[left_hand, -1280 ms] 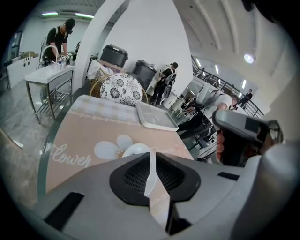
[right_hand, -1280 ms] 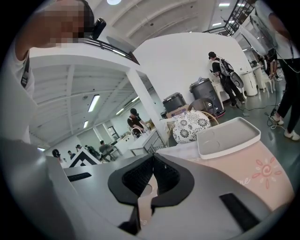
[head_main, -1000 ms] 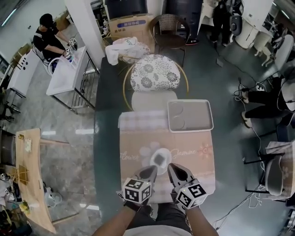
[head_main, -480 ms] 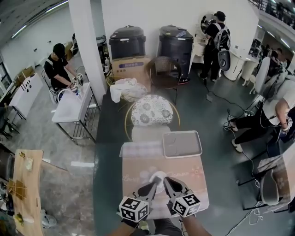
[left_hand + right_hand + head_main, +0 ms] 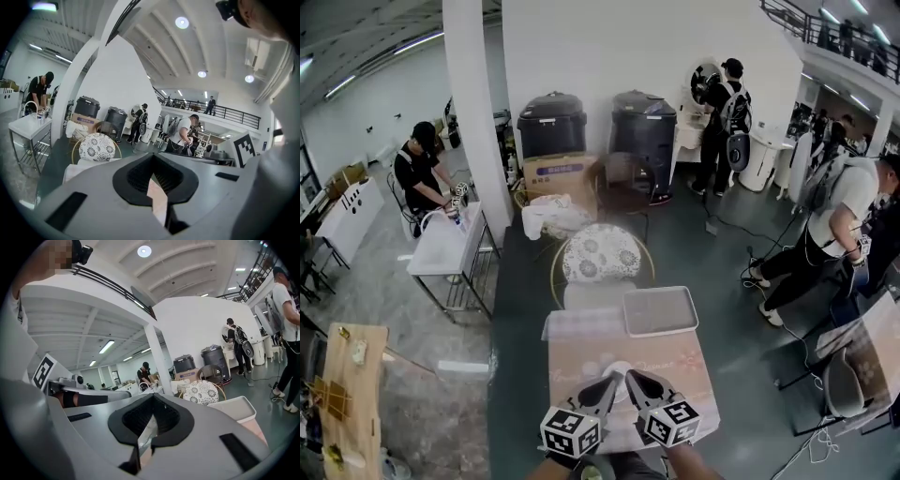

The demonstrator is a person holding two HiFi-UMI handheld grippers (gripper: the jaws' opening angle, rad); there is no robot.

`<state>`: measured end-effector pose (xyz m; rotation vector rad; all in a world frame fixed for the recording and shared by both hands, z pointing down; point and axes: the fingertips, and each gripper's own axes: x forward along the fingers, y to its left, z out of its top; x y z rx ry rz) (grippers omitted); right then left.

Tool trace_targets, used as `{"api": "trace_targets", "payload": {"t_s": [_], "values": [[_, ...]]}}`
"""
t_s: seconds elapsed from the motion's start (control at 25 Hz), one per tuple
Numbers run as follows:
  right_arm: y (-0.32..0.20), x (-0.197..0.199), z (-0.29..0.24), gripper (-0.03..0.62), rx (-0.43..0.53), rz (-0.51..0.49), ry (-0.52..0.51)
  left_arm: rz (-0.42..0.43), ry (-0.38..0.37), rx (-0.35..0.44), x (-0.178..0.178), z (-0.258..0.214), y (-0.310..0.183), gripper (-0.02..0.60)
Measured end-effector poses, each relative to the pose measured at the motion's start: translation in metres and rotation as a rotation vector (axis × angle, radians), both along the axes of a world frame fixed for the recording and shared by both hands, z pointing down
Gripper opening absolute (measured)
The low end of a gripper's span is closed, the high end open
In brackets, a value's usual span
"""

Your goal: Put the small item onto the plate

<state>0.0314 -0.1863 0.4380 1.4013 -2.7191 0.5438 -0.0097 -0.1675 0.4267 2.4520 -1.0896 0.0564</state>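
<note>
Pink-clothed worktop [image 5: 680, 361] fills the foot of the head view. There the left tongs [image 5: 611, 380] and right tongs [image 5: 630, 377] angle inward, their tips nearly meeting above a white plate [image 5: 620, 367] that they largely cover. The small item cannot be made out in any view, as the tongs hide most of the plate's face.

Each gripper view shows its own jaws drawn together with nothing between them. Only a pale sliver of the worktop shows through each slit.

Only the head view takes in the whole layout:
- a pale tray [image 5: 660, 310] sits at the worktop's far right corner;
- a floral-cushioned chair [image 5: 601, 253] stands just beyond the worktop;
- two black bins [image 5: 551, 122] stand against the white wall;
- a person in black [image 5: 422, 169] bends over a white table at the left.

The left gripper view gives the clearest look at an upper gallery railing [image 5: 211, 110] with people along it. The right gripper view shows the tray low and side-on, and the other tongs' marker cube at its left edge.
</note>
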Motion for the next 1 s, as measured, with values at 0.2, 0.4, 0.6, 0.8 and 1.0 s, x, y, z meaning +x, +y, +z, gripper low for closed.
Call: {"api": "trace_targets", "payload": {"t_s": [0.2,0.4,0.6,0.8,1.0], "values": [[0.014,-0.001,-0.018,0.012,0.045,0.000,0.028,-0.006,0.004,0.050,-0.001,-0.020,0.015,0.006],[0.023,-0.008,-0.030,0.012,0.075,-0.005,0.039,-0.014,-0.002,0.089,-0.008,-0.032,0.027,0.006],[0.037,-0.013,-0.034,0.012,0.086,-0.010,0.051,-0.015,0.008,0.096,-0.012,-0.036,0.039,0.006],[0.046,-0.013,-0.036,0.012,0.089,-0.010,0.058,-0.005,0.011,0.097,-0.010,-0.038,0.046,0.005],[0.051,-0.009,-0.034,0.012,0.089,-0.004,0.064,0.002,0.011,0.097,-0.006,-0.037,0.050,0.006]]}}
